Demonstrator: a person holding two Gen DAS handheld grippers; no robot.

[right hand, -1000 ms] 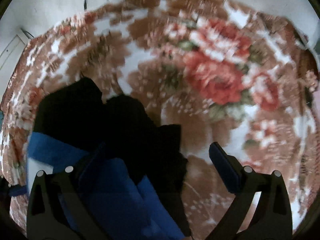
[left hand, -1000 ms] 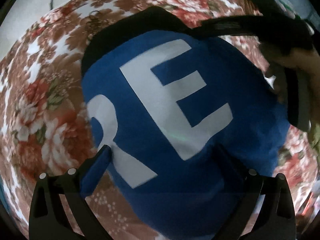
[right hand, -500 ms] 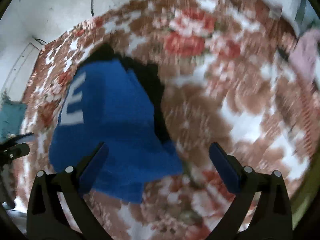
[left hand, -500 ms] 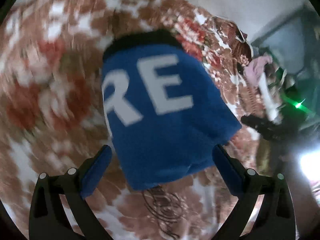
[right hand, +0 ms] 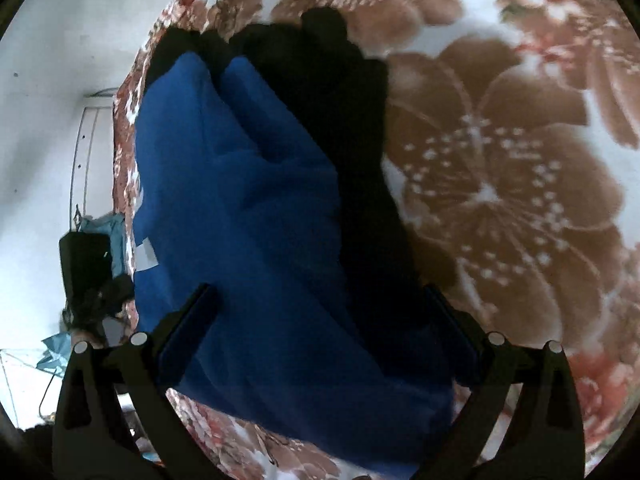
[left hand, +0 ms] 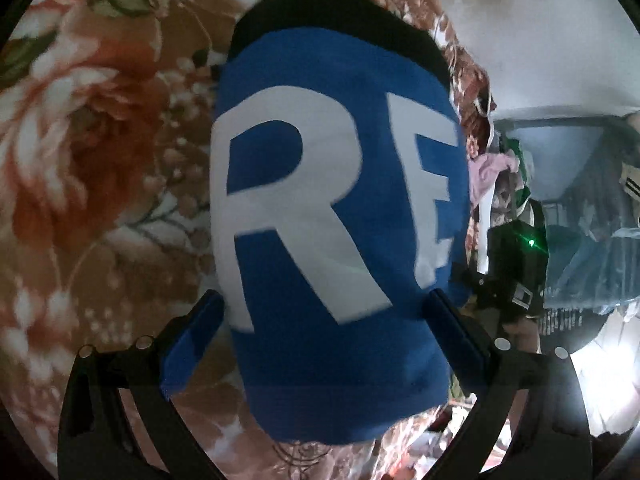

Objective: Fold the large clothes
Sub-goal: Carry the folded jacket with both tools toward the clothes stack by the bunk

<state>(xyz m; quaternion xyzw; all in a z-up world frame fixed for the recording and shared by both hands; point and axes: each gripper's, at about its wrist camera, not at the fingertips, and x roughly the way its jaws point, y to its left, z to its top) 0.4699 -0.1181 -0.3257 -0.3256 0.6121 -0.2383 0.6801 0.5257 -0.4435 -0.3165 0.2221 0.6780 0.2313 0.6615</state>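
A folded blue garment (left hand: 332,216) with big white letters "RE" and a black part (left hand: 320,12) at its far end lies on the floral blanket (left hand: 100,140). My left gripper (left hand: 324,324) is open and close above the garment's near end, one finger on each side of the fold. In the right wrist view the same blue garment (right hand: 248,216) shows its plain side, with the black part (right hand: 344,120) along its right and far edge. My right gripper (right hand: 320,316) is open too, its fingers straddling the near end. Neither gripper holds cloth.
The floral blanket (right hand: 500,184) covers the surface around the garment. A white wall (right hand: 52,80) stands past its edge. A pink cloth (left hand: 488,168) and a dark device with a green light (left hand: 520,252) sit beyond the blanket's right edge, among clutter.
Both grippers drew back from the garment half a second ago and have now come in close over its near end again. The jaws stayed open throughout.
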